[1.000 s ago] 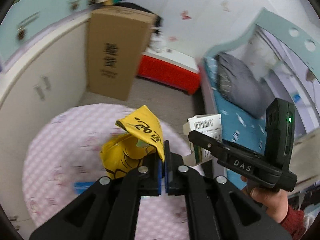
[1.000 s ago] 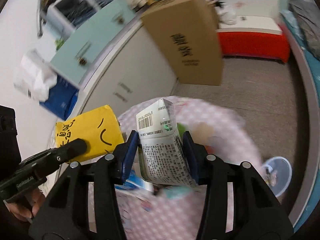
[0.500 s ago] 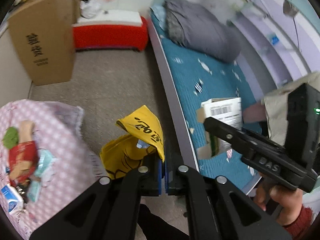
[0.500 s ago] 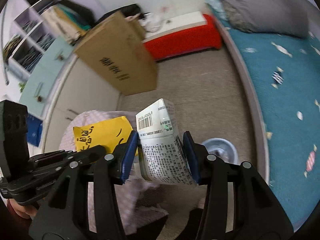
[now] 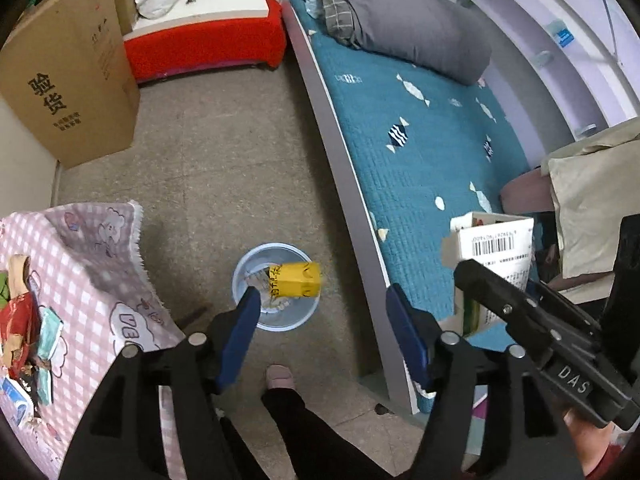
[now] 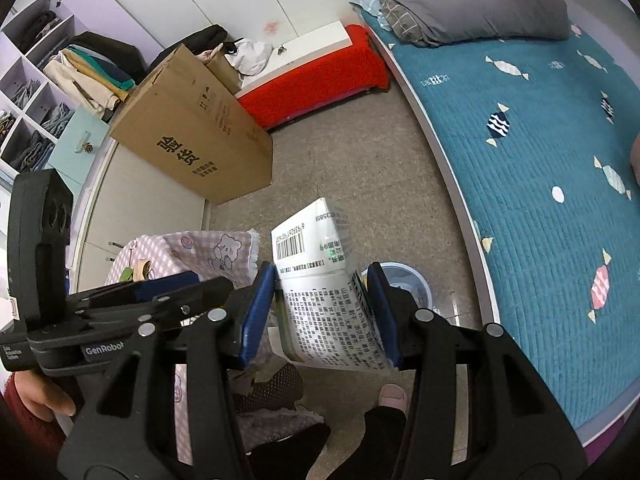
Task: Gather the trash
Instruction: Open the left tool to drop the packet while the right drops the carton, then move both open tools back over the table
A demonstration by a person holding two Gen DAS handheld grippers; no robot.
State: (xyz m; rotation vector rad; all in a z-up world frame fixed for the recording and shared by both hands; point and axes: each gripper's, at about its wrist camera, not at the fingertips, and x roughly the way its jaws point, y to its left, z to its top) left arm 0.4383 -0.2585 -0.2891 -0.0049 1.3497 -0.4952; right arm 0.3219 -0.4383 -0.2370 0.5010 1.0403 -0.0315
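Note:
In the left wrist view my left gripper (image 5: 322, 332) is open and empty above a light blue trash bin (image 5: 276, 286) on the floor. The yellow wrapper (image 5: 295, 279) is in mid-air over the bin's mouth. My right gripper (image 6: 326, 314) is shut on a white carton (image 6: 320, 276) with a barcode, held above the floor beside the bin (image 6: 406, 282). The carton also shows at the right of the left wrist view (image 5: 494, 258).
A table with a pink checked cloth (image 5: 76, 280) holds several wrappers (image 5: 24, 320) at the left. A bed with a teal cover (image 5: 420, 152) runs along the right. A tall cardboard box (image 5: 68, 80) and a red bench (image 5: 204, 46) stand behind. My feet (image 5: 280, 376) are near the bin.
My left gripper opened and let go of the yellow wrapper, which drops toward the bin. Both grippers swung from the table to above the bin. The right gripper keeps the carton.

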